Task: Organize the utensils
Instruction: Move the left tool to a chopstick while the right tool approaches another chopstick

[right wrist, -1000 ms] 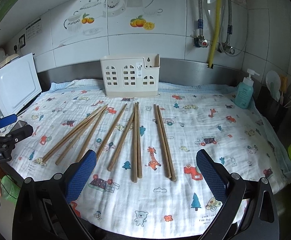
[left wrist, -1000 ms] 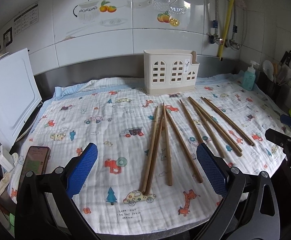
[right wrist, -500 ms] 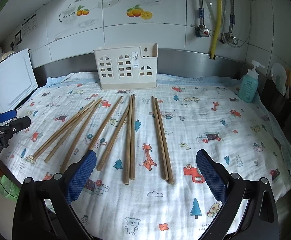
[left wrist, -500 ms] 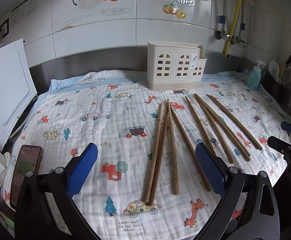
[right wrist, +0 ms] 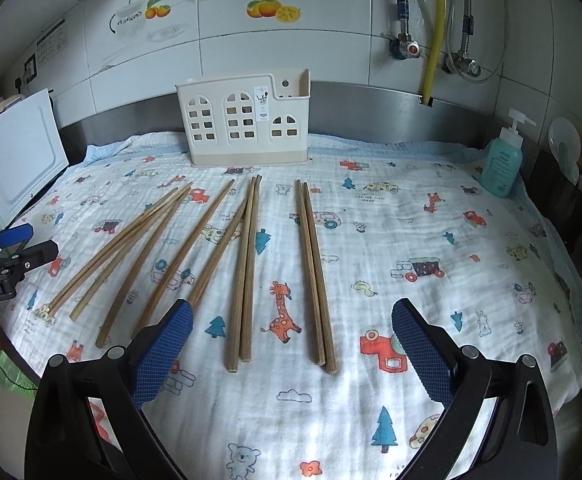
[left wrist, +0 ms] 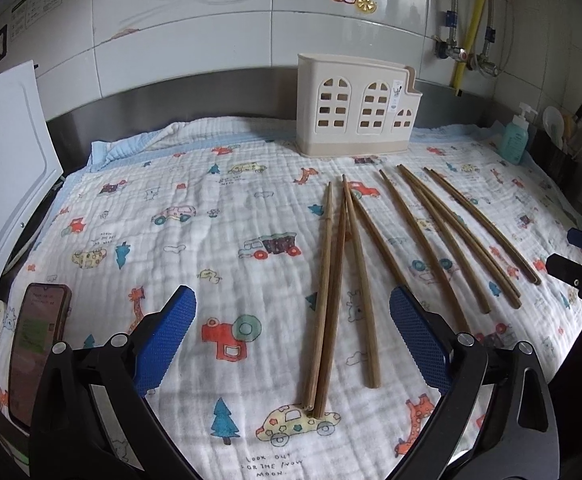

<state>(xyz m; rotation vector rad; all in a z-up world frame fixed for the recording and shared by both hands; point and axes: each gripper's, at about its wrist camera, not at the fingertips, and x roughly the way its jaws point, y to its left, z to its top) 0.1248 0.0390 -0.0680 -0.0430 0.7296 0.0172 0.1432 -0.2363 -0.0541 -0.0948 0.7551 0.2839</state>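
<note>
Near the counter's left edge: a dark smartphone (left wrist: 37,344) lying flat, partly on the cartoon-printed white muslin cloth (left wrist: 195,248). Above the front edge: left gripper (left wrist: 291,336), blue-padded fingers spread wide, nothing between them. Across the cloth's middle: long brown wooden chopsticks (left wrist: 329,284) lying loose, fanned from the front edge toward the back (a tight pair farthest left, touching). At the back edge, against the steel splashback: cream plastic utensil holder with arched window cut-outs (right wrist: 247,120), upright. Farther right: right gripper (right wrist: 291,338), fingers likewise wide and holding nothing. Back right corner: teal pump soap bottle (right wrist: 502,162).
</note>
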